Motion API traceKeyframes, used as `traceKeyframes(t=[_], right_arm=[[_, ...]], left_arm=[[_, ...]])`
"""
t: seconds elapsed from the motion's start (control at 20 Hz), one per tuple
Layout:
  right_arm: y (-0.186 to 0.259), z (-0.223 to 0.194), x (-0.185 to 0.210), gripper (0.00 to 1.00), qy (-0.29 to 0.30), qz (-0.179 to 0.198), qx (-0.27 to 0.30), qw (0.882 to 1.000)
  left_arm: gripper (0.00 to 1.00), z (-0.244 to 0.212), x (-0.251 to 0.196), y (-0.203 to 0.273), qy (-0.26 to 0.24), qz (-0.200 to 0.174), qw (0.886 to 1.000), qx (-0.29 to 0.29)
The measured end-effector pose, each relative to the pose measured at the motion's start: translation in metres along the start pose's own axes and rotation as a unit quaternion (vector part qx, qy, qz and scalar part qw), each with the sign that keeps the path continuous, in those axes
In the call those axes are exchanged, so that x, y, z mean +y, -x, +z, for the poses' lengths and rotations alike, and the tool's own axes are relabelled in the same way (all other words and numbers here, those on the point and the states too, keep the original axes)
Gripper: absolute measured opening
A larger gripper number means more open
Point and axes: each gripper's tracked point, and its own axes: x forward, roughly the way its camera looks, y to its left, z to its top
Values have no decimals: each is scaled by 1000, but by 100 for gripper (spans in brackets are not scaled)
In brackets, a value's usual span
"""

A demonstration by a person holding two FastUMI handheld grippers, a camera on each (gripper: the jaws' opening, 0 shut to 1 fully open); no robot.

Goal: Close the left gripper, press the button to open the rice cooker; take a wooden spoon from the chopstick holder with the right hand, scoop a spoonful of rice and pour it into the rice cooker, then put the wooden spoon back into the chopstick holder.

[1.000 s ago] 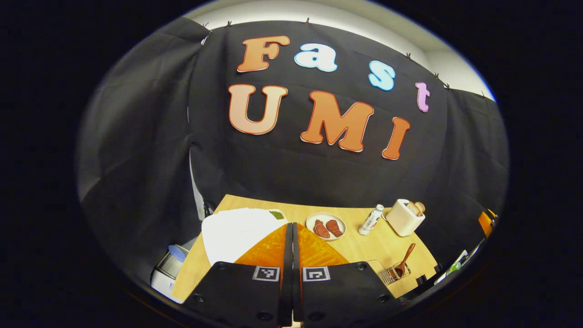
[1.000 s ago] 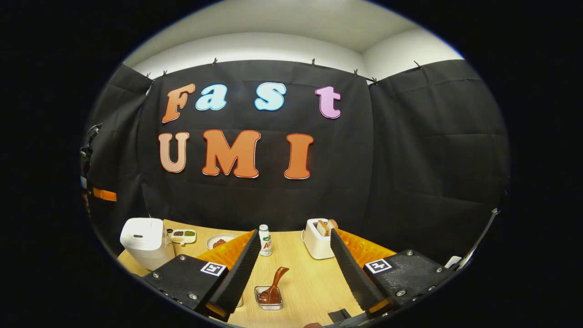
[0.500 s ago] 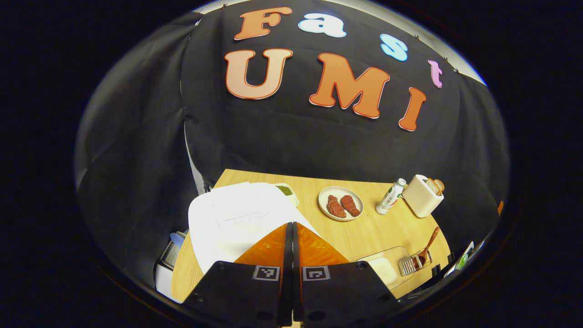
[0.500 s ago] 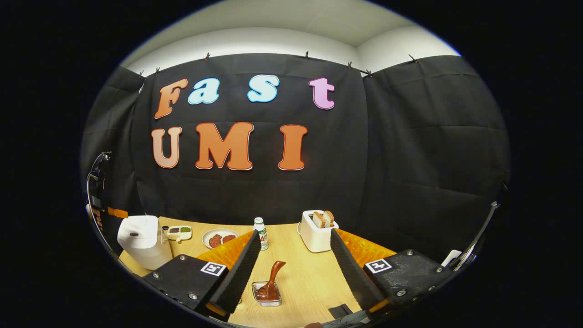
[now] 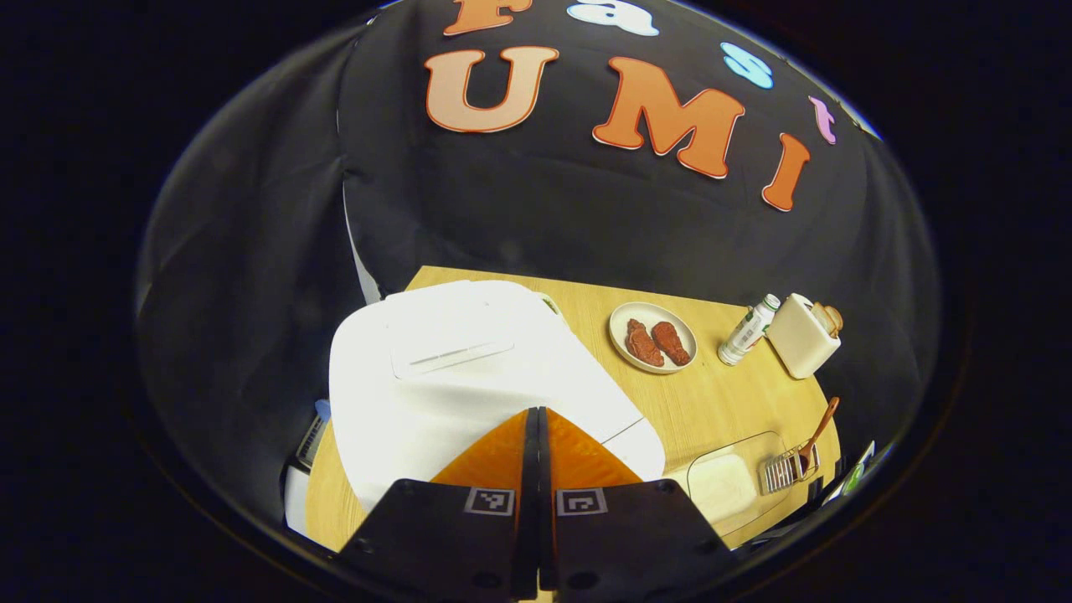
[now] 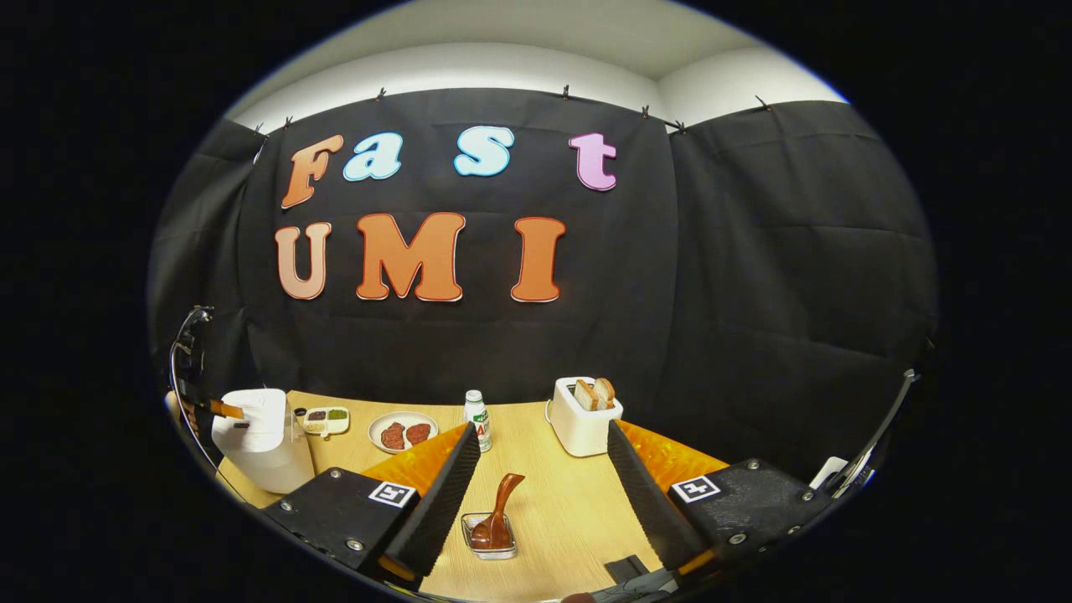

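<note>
Both tongs first: my left gripper (image 5: 536,419) has its fingers pressed flat together with nothing between them, their tips over the near edge of the white rice cooker (image 5: 469,368), whose lid is down; whether they touch the lid I cannot tell; my right gripper (image 6: 536,469) stands spread wide and empty, above the wooden table (image 6: 569,511).

Between the right gripper's fingers, just ahead and low, sits the chopstick holder (image 6: 491,540), a small wire basket, with the wooden spoon (image 6: 501,511) standing in it, bowl down and handle leaning up to the right; from the left gripper view the same holder lies well off to the right, near the table's edge, and just beside it is a clear container (image 5: 729,486) holding white rice.

Farther back, a plate (image 6: 403,431) carries two reddish-brown pieces of food; a small divided dish (image 6: 325,419) holds dark and green contents; a white bottle (image 6: 477,419) bears a label too small to read; a white toaster (image 6: 579,425) has bread slices standing in its slots.
</note>
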Motion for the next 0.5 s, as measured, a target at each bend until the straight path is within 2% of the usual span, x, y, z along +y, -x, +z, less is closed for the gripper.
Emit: traceKeyframes(t=[0.3, 0.4, 0.5], right_arm=[[-1, -3, 1, 95, 0, 1, 6, 1000], [-2, -7, 0, 95, -2, 1, 10, 1000], [-1, -6, -1, 95, -3, 2, 8, 1000]], left_arm=[[5, -17, 5, -8, 13, 3, 1000, 17], [5, -26, 6, -10, 35, 2, 999, 33], [6, -24, 5, -12, 53, -2, 998, 19]])
